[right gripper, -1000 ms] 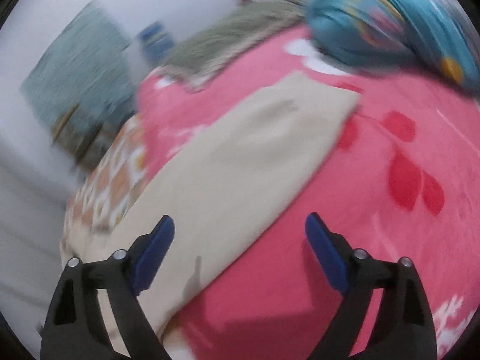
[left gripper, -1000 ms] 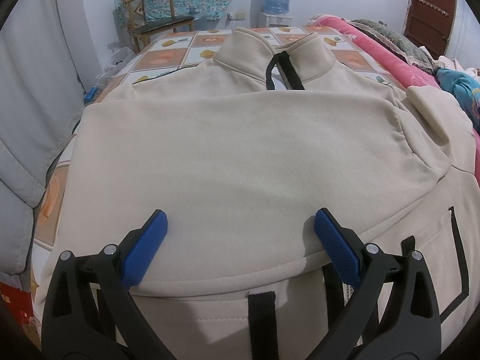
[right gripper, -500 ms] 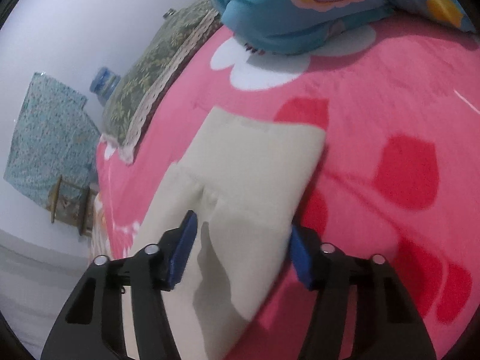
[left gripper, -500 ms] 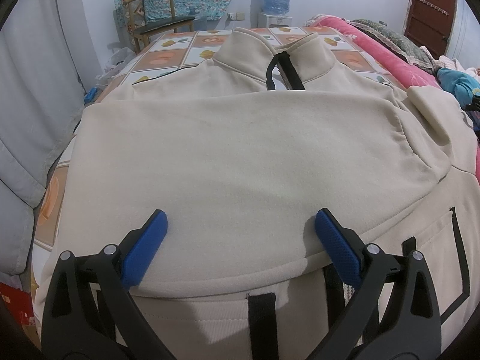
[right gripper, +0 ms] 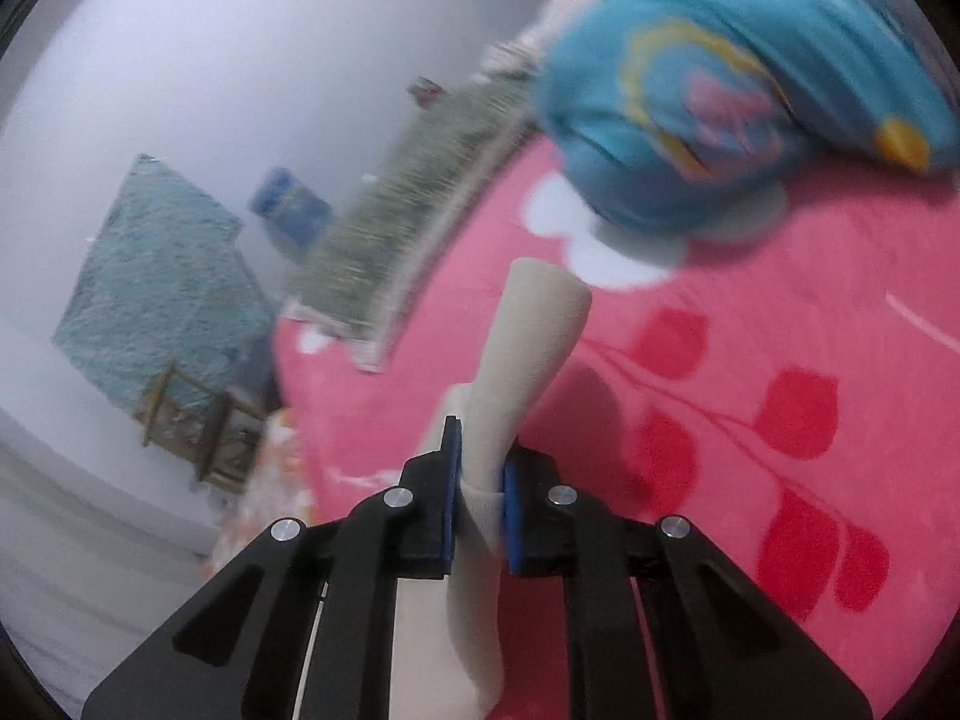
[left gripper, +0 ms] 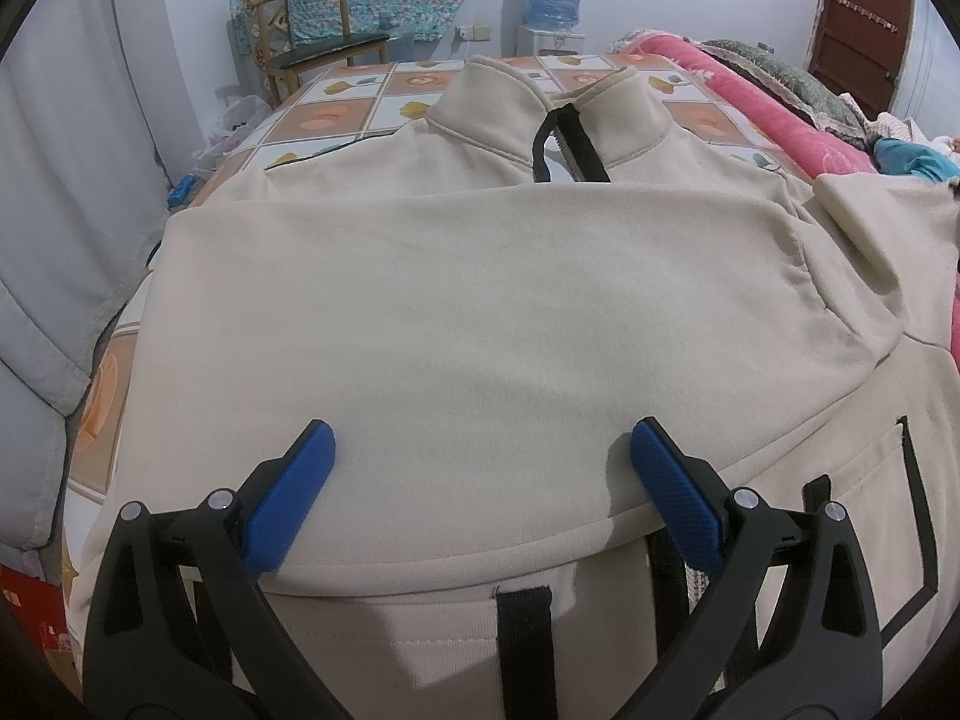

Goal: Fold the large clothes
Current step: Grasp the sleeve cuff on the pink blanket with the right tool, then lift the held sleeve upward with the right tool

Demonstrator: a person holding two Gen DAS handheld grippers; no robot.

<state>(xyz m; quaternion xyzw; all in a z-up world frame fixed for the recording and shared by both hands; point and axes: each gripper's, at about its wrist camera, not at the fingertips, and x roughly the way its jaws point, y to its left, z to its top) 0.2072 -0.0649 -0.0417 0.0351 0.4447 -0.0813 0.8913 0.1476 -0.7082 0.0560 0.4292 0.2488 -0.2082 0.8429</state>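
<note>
A large cream zip-neck sweatshirt with black trim lies spread on the bed in the left wrist view, collar at the far side, its left sleeve folded across the chest. My left gripper is open and hovers just above the folded part near the hem, holding nothing. In the right wrist view my right gripper is shut on the cream sleeve near its cuff, and the cuff stands up above the pink blanket.
A checked bedsheet shows beyond the collar. A wooden chair and a water dispenser stand at the far wall. A blue patterned bundle and a green pillow lie on the pink blanket. A grey curtain hangs left.
My right gripper has closed on the sleeve near its cuff and lifted it off the pink blanket. The left gripper has stayed still and open.
</note>
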